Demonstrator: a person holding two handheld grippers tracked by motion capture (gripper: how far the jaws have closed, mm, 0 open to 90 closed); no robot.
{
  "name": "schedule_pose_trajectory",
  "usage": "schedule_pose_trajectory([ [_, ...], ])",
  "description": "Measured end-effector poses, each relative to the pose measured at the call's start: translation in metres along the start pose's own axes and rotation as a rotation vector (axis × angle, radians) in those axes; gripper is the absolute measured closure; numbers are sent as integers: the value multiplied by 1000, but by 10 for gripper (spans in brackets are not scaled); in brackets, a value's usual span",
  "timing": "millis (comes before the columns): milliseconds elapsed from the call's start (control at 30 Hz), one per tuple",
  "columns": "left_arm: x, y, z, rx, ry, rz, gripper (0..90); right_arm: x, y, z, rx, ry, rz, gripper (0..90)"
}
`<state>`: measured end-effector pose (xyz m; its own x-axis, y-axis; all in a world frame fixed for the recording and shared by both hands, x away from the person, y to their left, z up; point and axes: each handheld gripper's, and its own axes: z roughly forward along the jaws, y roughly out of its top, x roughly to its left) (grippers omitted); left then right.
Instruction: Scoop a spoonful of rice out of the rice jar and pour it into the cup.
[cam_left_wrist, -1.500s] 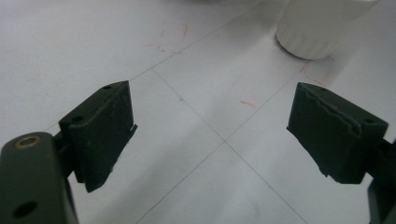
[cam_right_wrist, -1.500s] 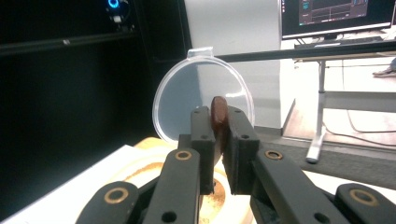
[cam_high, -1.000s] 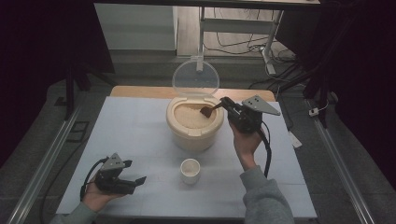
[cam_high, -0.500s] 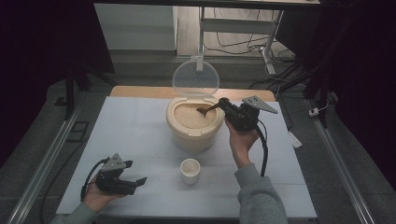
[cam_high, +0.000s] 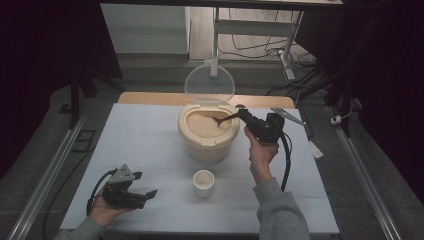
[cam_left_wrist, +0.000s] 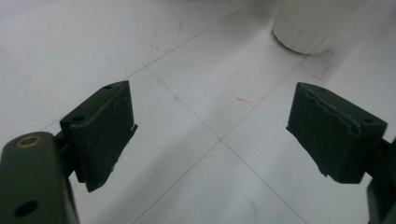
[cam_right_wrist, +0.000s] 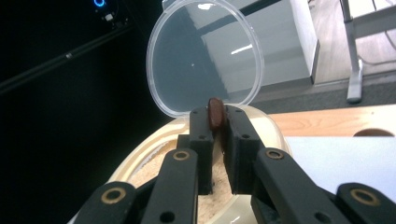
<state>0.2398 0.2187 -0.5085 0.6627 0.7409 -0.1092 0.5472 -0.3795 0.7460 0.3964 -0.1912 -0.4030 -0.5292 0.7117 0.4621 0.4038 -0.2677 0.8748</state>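
Between black tongs (cam_right_wrist: 215, 140) — smooth brown wooden spoon (cam_high: 223, 119), grainy rice (cam_high: 202, 126).

A dark brown spoon (cam_high: 223, 119) is lying tilted with its bowl dipping into the pale grain inside the cream-coloured container (cam_high: 207, 142). The container is standing upright mid-table, its clear round lid (cam_high: 209, 84) standing open behind it.

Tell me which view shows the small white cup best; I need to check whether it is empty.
The high view: the small white cup stands whole on the table, its mouth open to the camera, though its inside is too small to judge. The left gripper view catches just its ribbed base at the top edge.
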Motion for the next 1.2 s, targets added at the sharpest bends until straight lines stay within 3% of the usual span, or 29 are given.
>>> schedule_pose_trajectory([
  [233, 0, 0, 1, 2, -1, 3, 146, -4, 1, -3, -9, 14, 84, 824],
  [600, -1, 1, 1, 5, -1, 9, 147, -8, 4, -8, -16, 28, 168, 830],
  [900, -2, 1, 2, 8, 6, 17, 148, -24, 2, -13, -12, 27, 328, 832],
  [1200, -3, 1, 3, 11, 8, 20, 148, -29, 5, -19, -20, 35, 387, 831],
])
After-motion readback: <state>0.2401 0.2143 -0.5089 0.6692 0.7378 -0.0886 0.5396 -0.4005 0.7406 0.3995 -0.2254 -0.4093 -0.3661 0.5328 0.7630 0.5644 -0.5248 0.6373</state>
